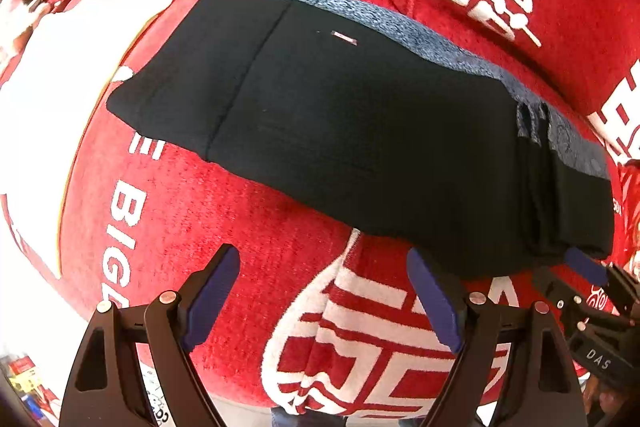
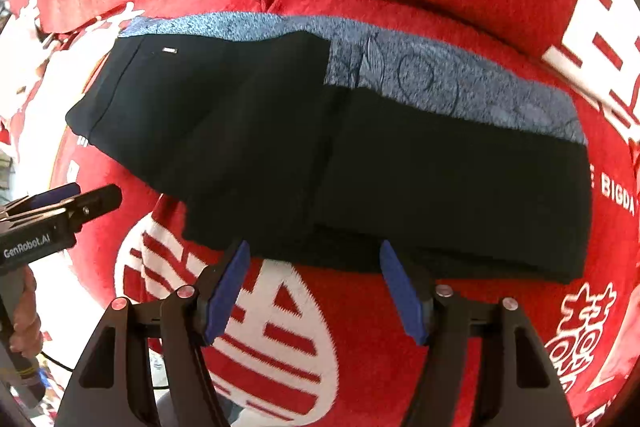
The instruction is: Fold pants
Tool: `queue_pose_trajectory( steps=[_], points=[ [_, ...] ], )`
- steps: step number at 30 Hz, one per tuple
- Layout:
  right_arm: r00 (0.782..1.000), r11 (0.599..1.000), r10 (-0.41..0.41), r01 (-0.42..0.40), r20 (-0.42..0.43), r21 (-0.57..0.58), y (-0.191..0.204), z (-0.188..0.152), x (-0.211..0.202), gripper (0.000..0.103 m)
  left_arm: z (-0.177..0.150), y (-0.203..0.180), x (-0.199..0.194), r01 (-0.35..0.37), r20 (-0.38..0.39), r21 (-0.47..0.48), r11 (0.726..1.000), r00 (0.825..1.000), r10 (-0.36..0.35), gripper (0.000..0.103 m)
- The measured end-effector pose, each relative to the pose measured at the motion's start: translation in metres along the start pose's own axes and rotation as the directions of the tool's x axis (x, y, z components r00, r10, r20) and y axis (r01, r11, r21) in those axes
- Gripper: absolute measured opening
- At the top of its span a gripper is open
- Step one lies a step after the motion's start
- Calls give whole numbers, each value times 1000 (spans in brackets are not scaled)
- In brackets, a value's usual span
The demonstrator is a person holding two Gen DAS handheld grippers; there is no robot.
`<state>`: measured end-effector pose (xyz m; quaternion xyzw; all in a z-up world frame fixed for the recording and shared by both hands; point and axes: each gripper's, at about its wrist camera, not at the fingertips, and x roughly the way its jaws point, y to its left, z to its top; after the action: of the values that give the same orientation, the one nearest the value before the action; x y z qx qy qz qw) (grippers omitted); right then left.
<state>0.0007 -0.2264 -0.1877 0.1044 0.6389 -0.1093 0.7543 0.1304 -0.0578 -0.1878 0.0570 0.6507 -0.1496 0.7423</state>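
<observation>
On the red printed blanket [image 1: 248,227] the black pants [image 1: 340,131] lie folded into a long band. Both the left claw [image 1: 328,291] and right claw [image 2: 314,287] gape empty at its near edge. Next, likely, comes a crosswise fold, needing both claws on one end.

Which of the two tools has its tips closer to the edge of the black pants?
The right tool: its open blue tips reach the near edge of the folded black pants. The left tool is also open, with red blanket beyond its left tip.
</observation>
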Motion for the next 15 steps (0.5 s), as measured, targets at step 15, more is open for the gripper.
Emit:
queue_pose_trajectory(
  steps=[15],
  points=[
    [1000,999,-20,20,-15,-30,34,8,4,71,5,34,3,14,-2,-44,999,1000,-14,86]
  ],
)
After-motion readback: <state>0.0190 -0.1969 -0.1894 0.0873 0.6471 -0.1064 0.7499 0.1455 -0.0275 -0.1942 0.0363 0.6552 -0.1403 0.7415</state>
